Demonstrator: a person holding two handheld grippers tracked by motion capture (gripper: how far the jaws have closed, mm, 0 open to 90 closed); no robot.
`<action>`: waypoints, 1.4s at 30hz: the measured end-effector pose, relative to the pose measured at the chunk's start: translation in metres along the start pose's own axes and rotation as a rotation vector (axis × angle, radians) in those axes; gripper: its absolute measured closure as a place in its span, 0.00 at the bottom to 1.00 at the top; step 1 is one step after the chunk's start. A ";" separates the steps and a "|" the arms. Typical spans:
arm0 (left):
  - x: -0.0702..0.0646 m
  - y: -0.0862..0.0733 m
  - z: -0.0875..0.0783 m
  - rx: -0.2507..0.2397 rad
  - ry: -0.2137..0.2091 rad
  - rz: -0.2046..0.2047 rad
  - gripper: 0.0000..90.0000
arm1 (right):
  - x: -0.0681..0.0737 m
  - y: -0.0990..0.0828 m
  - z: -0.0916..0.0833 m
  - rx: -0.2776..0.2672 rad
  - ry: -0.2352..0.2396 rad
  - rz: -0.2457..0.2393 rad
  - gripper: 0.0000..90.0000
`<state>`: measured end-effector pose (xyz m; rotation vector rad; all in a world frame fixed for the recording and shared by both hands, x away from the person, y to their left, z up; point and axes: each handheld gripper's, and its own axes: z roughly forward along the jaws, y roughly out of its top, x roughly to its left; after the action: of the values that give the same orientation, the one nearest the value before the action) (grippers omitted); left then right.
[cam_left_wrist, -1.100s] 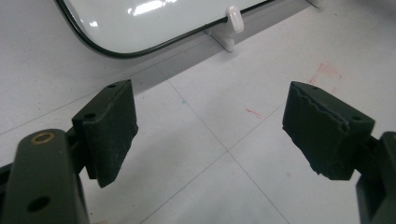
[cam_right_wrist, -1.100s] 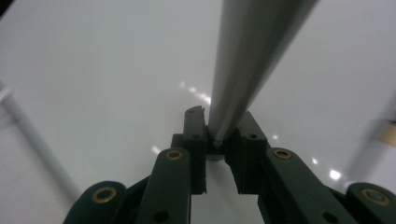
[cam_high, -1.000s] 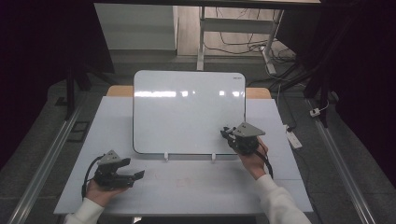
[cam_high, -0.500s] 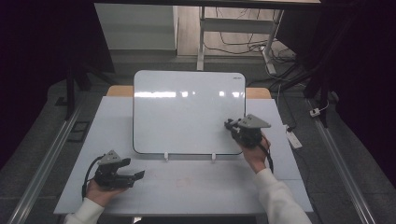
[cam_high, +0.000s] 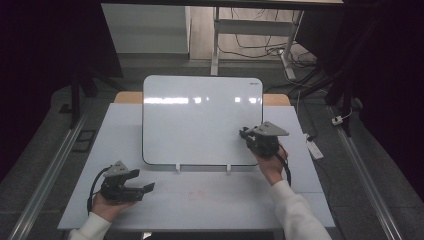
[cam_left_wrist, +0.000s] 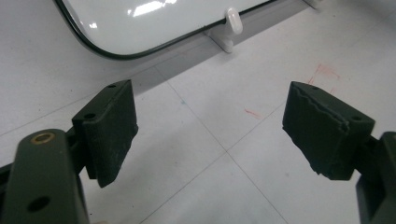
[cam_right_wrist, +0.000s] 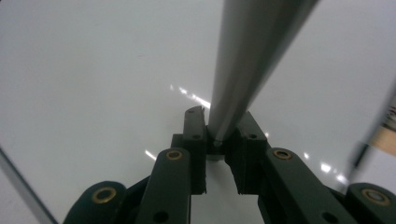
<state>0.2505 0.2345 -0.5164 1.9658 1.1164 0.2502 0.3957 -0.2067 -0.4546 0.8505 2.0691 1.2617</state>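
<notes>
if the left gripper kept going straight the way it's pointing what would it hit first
Probably the bare white tabletop: the open left gripper looks down on it between wide-apart jaws, holding nothing. Farther along that line stand the white clip foot and the glossy white rectangular whiteboard's lower edge, though depth is hard to judge.

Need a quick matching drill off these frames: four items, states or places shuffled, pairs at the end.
Things:
1. left gripper
2. right gripper
3. whiteboard
4. red marks

States or places:
A. propped on two small white clips
B. jaws wide apart, nothing between them
C. on the white table in front of the board
D. shut on a grey rod

Pairs: 1-B, 2-D, 3-A, 4-C
</notes>
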 end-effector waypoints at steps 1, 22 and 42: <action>0.000 0.000 0.000 -0.001 0.000 0.001 0.21 | -0.002 -0.002 -0.004 0.006 0.004 0.024 0.86; -0.022 0.023 -0.005 -0.136 -0.015 0.064 0.26 | 0.063 -0.027 -0.045 0.065 0.337 0.061 0.86; -0.109 0.098 0.051 -0.127 -0.253 0.304 0.40 | 0.110 -0.032 -0.022 0.118 0.522 0.069 0.86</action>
<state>0.2744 0.0956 -0.4509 1.9839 0.6253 0.2192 0.3019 -0.1473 -0.4901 0.6979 2.5590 1.5356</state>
